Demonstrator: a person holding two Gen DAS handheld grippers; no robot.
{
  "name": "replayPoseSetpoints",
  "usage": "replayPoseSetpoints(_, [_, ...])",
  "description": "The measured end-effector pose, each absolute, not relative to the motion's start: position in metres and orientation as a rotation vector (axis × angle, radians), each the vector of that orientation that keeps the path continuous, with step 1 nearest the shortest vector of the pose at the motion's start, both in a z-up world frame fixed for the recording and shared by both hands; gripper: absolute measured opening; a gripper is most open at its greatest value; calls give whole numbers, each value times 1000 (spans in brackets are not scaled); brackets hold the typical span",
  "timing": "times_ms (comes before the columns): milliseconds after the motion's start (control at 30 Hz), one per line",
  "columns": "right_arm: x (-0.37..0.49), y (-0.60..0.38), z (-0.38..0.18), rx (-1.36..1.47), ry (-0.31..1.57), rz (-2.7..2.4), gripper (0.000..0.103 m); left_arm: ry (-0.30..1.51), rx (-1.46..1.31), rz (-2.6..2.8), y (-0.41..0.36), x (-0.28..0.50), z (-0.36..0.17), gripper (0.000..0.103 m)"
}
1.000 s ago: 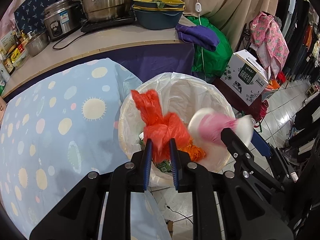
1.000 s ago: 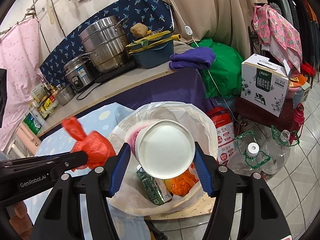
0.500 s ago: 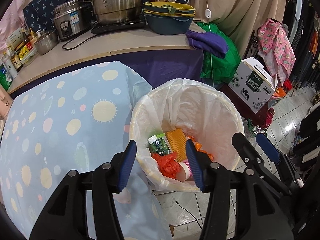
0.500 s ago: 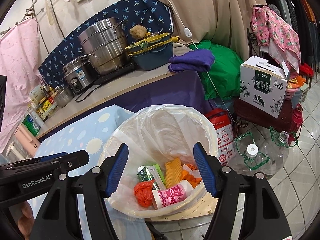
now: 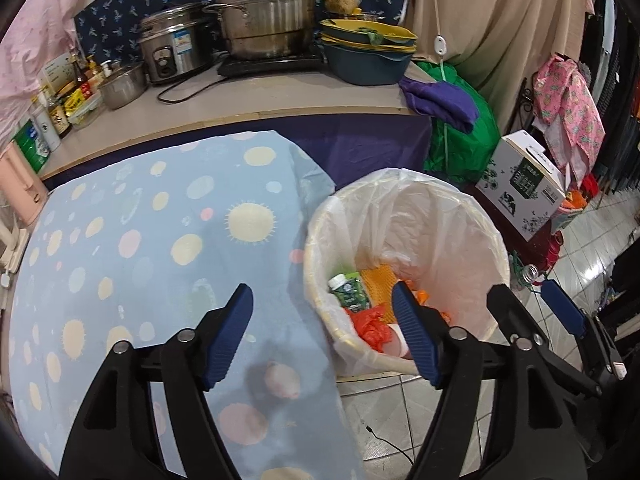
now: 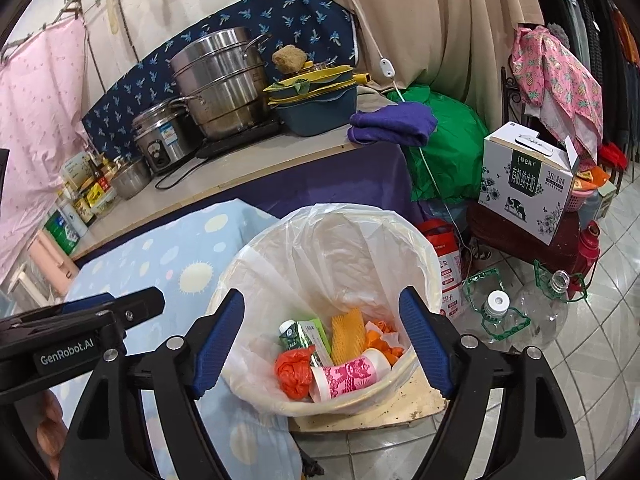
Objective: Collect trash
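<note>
A round trash bin (image 6: 420, 248) lined with a clear plastic bag stands on the floor beside the table; it also shows in the left wrist view (image 5: 496, 236). Inside lie a crumpled red plastic bag (image 6: 294, 374), a pink patterned cup (image 6: 350, 372) on its side, a green drink carton (image 6: 298, 334) and orange scraps (image 6: 348, 336). My right gripper (image 6: 322, 348) is open and empty above the bin. My left gripper (image 5: 322, 336) is open and empty over the table edge next to the bin.
A table with a light blue dotted cloth (image 5: 140, 240) lies left of the bin. A counter (image 5: 280, 96) behind holds steel pots, bowls and bottles. A milk box (image 6: 524, 184) and empty plastic bottles (image 6: 500, 320) sit on the tiled floor at the right.
Both grippers opened. The red bag dropped from the left gripper and the pink cup from the right one; both now lie in the bin. The left gripper drew back toward the table.
</note>
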State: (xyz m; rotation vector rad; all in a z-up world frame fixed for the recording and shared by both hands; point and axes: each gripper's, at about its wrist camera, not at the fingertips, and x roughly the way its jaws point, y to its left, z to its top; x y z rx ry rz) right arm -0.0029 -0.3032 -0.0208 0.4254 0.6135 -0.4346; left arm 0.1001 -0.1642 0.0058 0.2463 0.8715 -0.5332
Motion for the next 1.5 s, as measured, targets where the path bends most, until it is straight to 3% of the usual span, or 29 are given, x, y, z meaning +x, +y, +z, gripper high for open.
replayPoseSetpoints(367, [-5,-273,-11,407,676,-417,85,841,238,-434,-122,94,8,90])
replayPoseSetpoints(533, [-6,-263,-10,407,700,-386,97,841,240,-399,-107,91,7,91])
replayPoseSetpoints(1500, [-15,-247,-10,341,763,-410,97,829,276,-315,-80,78,-4,93])
